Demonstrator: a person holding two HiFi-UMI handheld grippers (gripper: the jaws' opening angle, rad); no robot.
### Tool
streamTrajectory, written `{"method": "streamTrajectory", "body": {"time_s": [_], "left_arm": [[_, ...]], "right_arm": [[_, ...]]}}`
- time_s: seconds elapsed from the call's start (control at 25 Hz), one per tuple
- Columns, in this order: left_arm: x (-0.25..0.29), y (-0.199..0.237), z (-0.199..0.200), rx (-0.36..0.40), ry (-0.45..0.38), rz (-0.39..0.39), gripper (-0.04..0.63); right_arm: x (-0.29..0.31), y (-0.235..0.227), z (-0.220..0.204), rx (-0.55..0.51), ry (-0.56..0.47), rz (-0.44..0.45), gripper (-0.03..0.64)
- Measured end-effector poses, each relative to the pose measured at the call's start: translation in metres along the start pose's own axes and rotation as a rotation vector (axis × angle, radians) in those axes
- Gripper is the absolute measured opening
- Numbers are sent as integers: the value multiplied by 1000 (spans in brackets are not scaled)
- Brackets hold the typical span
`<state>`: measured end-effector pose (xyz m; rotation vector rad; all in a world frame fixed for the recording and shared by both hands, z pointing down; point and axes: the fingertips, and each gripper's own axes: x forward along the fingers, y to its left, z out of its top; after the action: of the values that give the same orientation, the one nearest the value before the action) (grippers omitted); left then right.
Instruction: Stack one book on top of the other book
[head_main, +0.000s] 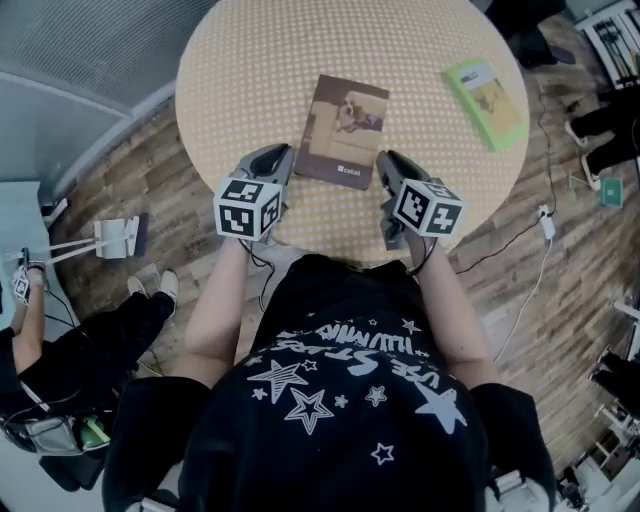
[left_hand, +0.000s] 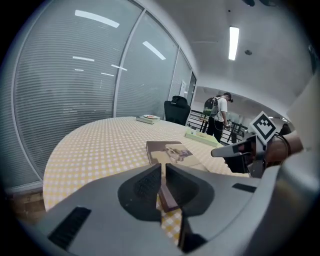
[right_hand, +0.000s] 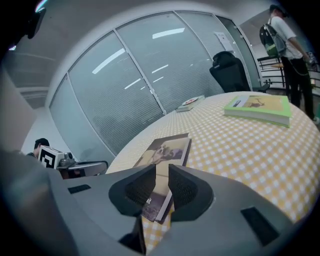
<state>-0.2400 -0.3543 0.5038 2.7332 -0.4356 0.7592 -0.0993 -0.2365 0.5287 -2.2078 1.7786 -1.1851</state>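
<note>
Left gripper (head_main: 283, 152) beside brown dog-cover book (head_main: 343, 130).

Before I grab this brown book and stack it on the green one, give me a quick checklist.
1. Brown book lying flat, top bare: ok.
2. Green book top bare: ok.
3. Left gripper holding the brown book: not ok; jaws narrowly apart, nothing gripped.
4. Right gripper holding it: not ok; jaws apart, nothing gripped.
5. Table between the books free: ok.
</note>
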Motion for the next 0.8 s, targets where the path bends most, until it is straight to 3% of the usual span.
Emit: {"method": "streamTrajectory", "body": {"time_s": [0.4, 0.6, 0.8], "left_arm": [[38, -2, -20, -103, 158, -118, 184], [52, 1, -34, -142, 238, -112, 207], [64, -2, -44, -214, 267, -132, 206]], "right_arm": [[27, 2, -20, 134, 102, 60, 176], [35, -4, -33, 160, 144, 74, 183], [43, -5, -36, 167, 169, 95, 183]]}}
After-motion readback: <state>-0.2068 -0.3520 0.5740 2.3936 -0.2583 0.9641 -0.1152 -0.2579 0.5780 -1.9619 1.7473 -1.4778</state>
